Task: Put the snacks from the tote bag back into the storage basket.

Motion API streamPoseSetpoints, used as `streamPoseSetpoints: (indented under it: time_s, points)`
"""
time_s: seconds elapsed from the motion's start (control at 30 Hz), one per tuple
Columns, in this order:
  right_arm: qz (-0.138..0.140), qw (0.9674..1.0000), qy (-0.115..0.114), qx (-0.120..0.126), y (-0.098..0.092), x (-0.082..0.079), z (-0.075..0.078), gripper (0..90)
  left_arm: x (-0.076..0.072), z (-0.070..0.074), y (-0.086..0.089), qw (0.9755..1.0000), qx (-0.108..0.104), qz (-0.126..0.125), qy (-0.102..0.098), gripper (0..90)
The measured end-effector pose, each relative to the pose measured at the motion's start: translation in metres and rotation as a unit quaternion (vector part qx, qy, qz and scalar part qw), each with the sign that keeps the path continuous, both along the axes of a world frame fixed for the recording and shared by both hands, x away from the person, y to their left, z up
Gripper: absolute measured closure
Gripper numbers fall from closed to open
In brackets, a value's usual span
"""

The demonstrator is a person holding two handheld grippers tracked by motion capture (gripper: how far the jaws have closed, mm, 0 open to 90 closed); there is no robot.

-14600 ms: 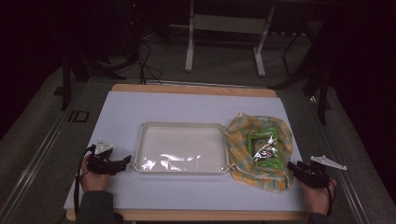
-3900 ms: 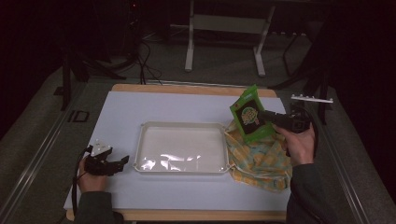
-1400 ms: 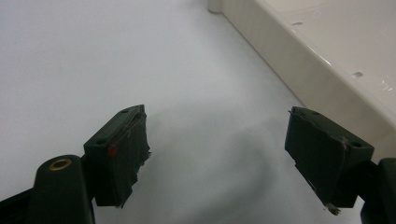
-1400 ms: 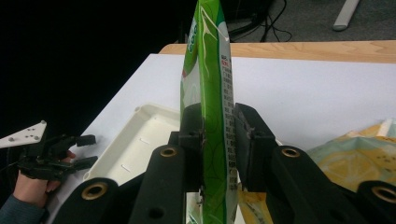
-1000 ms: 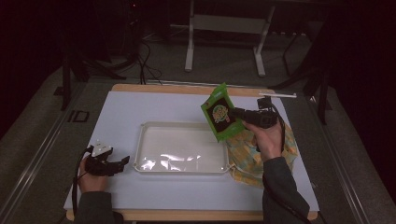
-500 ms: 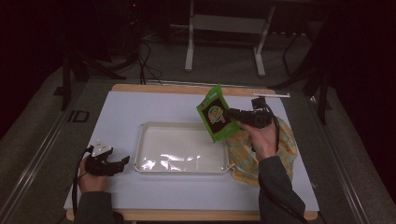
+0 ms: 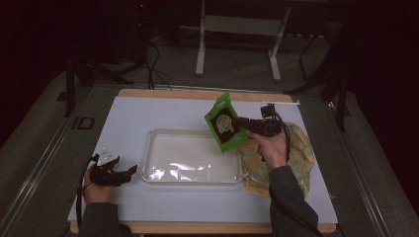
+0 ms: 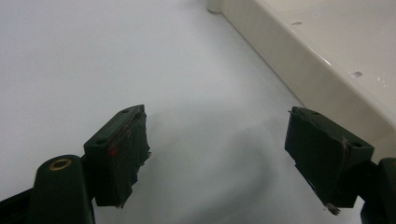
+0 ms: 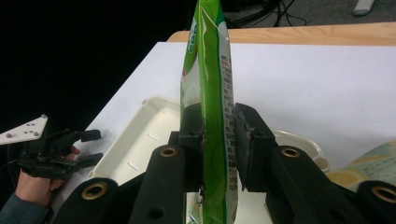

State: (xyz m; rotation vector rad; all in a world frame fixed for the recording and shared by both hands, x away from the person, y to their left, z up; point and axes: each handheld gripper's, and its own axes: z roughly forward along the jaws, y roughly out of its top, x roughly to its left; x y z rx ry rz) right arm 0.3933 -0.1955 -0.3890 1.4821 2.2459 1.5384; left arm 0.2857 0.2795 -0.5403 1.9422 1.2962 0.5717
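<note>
The right gripper (image 7: 243,123) clamps a green snack pouch (image 7: 226,122) edge-on between its jaws, the pouch's long axis tilted up over the near-right corner of the cream tray (image 7: 163,136), which lies directly below and to its left. Nothing blocks that drop. The yellow checked cloth (image 7: 301,153) sits under the forearm, and the left gripper (image 7: 129,170) rests open and empty just left of the tray.

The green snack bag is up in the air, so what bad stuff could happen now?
1. The right tool pinches only a narrow strip of the green snack bag, so the slick packet might slip and drop.
2. The bag hangs over the right edge of the cream tray, so if let go, it could land half on the yellow checked cloth.
3. A hard squeeze might crush what is inside.
</note>
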Motion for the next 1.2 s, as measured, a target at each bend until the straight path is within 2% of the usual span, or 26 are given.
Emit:
streamPoseSetpoints:
  time_s: [0.63, 1.2]
  points:
    - [0.001, 0.9999, 0.015, -0.002, 0.013, 0.004, -0.017, 74.1, 0.000, 0.000, 0.000, 1.0000, -0.001, 0.000, -0.001, 21.7]
    - [-0.001, 0.9995, 0.027, -0.014, 0.028, 0.007, -0.033, 74.0, 0.000, 0.000, 0.000, 1.0000, 0.001, -0.001, -0.001, 21.7]
